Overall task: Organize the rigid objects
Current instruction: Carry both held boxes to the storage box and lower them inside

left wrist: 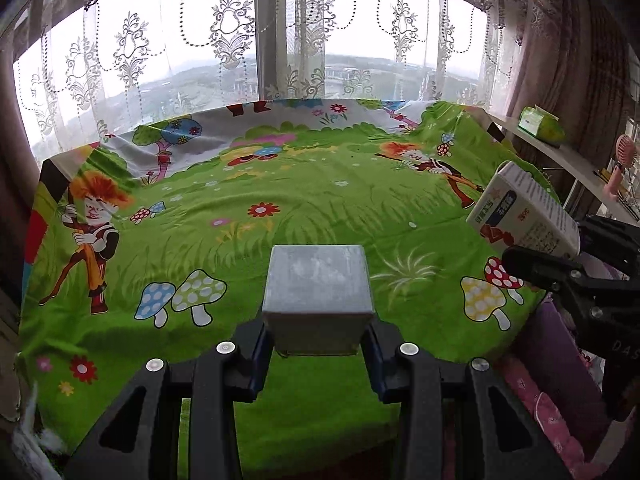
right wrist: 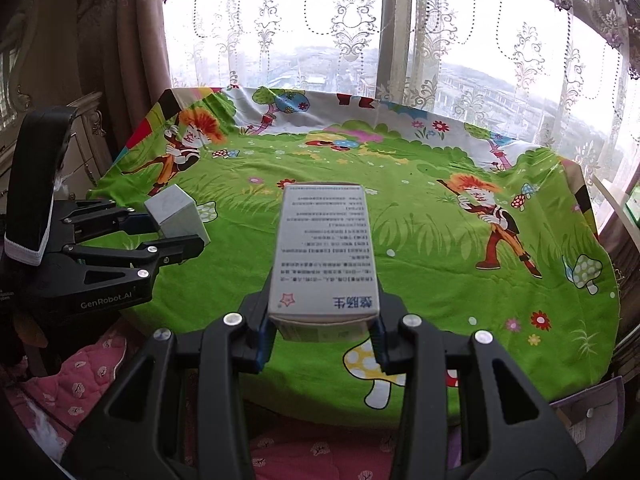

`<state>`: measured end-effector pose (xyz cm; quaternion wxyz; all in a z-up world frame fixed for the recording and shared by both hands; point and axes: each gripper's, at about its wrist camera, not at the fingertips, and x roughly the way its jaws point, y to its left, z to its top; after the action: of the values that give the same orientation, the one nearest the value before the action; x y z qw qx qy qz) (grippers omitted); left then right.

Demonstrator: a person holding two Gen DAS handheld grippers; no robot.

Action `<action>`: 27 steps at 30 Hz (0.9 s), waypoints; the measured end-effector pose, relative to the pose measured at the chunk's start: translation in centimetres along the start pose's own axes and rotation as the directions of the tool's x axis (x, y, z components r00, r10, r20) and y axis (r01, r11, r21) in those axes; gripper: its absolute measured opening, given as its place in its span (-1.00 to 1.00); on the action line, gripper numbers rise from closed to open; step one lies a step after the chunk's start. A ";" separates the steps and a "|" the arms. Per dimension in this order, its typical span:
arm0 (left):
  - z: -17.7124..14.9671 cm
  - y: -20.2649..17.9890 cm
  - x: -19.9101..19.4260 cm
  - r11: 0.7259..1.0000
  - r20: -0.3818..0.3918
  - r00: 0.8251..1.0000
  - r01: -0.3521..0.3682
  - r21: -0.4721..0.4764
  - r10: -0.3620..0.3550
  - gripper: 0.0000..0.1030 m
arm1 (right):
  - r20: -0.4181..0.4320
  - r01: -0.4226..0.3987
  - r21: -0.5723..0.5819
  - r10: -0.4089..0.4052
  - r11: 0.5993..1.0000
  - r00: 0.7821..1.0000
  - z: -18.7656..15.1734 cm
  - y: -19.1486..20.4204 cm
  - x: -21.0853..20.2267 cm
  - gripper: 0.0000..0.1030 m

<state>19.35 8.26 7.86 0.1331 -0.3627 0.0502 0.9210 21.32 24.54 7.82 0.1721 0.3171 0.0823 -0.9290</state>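
Note:
My left gripper [left wrist: 318,354] is shut on a plain grey box [left wrist: 318,286], held above the near part of the table; the same grey box [right wrist: 176,216] shows at the left in the right wrist view, clamped by the left gripper [right wrist: 182,236]. My right gripper [right wrist: 322,334] is shut on a white carton with printed text [right wrist: 322,252], also held off the table. That white carton [left wrist: 524,212] appears at the right edge of the left wrist view, in the right gripper [left wrist: 560,254].
The table [left wrist: 304,208] wears a green cartoon cloth with mushrooms and figures. Lace curtains and a window stand behind it. A green packet [left wrist: 542,122] lies on a shelf at the right. Pink quilted fabric [right wrist: 80,384] lies below the table's near edge.

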 end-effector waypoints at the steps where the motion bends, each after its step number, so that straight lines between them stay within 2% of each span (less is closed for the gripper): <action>1: 0.1 -0.6 -0.3 1.000 0.006 1.000 0.005 0.010 -0.005 -0.21 | 0.002 0.005 0.004 -0.005 1.000 1.000 -0.3 -0.3 -0.6 -0.17; 6: 0.6 -3.2 -1.9 0.998 0.023 0.999 0.038 0.045 -0.039 -0.21 | 0.011 0.034 0.020 -0.034 0.999 0.999 -1.6 -2.4 -3.5 -0.17; 16: 1.2 -9.4 -5.4 0.978 0.077 0.992 0.087 0.188 -0.103 -0.21 | 0.037 0.114 0.074 -0.117 0.991 0.992 -4.4 -6.2 -10.1 -0.17; 22: 1.3 -14.3 -6.6 0.945 0.062 0.984 0.143 0.294 -0.168 -0.21 | 0.065 0.160 0.118 -0.169 0.980 0.983 -5.6 -7.8 -13.5 -0.17; 27: 1.1 -18.9 -6.7 0.907 0.030 0.977 0.187 0.378 -0.213 -0.21 | 0.074 0.207 0.164 -0.222 0.964 0.972 -6.8 -9.5 -16.0 -0.16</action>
<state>28.59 25.21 13.32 0.2950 -0.3013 0.1824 0.8882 33.42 39.38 12.74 0.0487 0.2757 0.0355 -0.9593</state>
